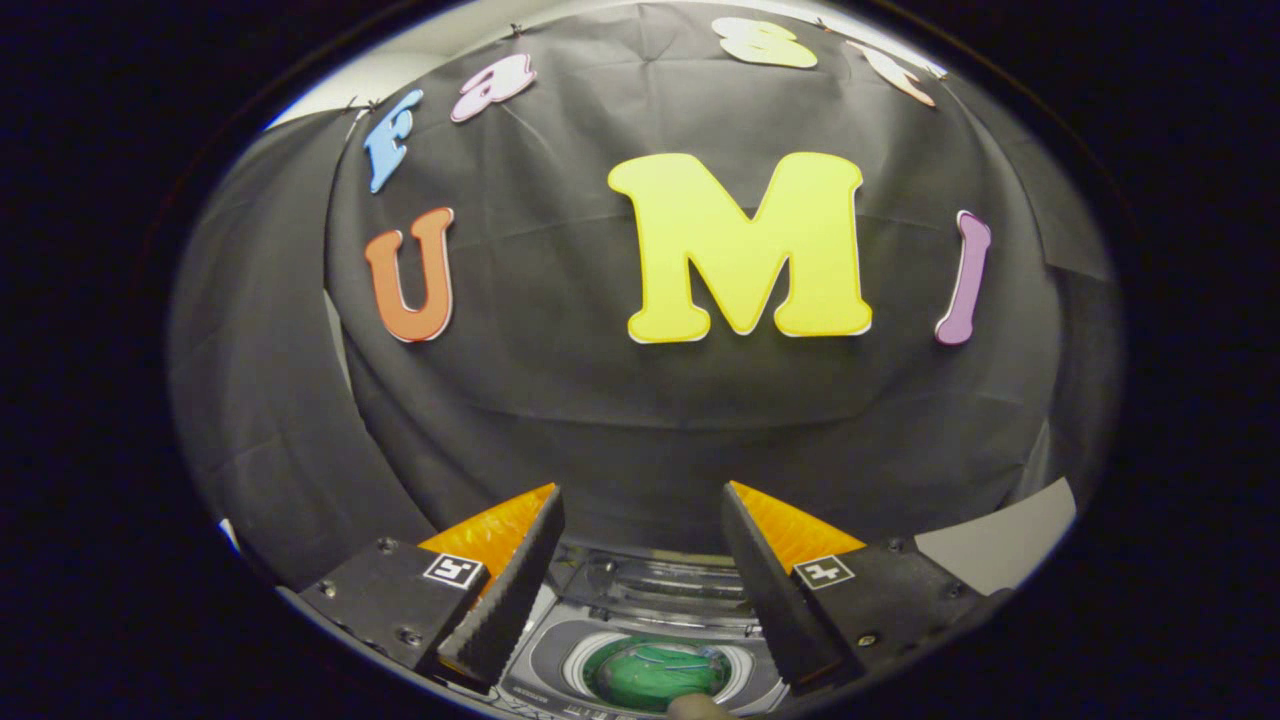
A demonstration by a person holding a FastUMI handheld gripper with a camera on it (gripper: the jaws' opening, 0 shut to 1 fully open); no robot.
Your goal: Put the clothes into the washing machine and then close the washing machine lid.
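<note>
The gripper (640,570) hangs high over the machine, its two fingers spread wide apart with nothing between them. Going from the left: the left finger (505,590) slants inward and its tip sits above the near left part of the small grey top-loading washing machine (545,665). Between the two fingers, and below them, lies the machine's round drum opening with its pale ring, and inside that opening sits a bundle of green cloth (655,672), the clothes of the task, bunched up and filling most of the hole. Just beyond the opening I can make out the machine's dark transparent lid (650,585), which looks folded back toward the black cloth wall, so the drum is uncovered. A small rounded tan thing (697,706) pokes in at the near rim; I cannot tell what it is. Then comes the right finger (775,590), mirroring the left, and past it a bare pale patch of the bench (1000,540).

By my reckoning the first half is done: the clothes are already in the drum and the gripper has let go. What is left is the lid, which is not yet shut.
</note>
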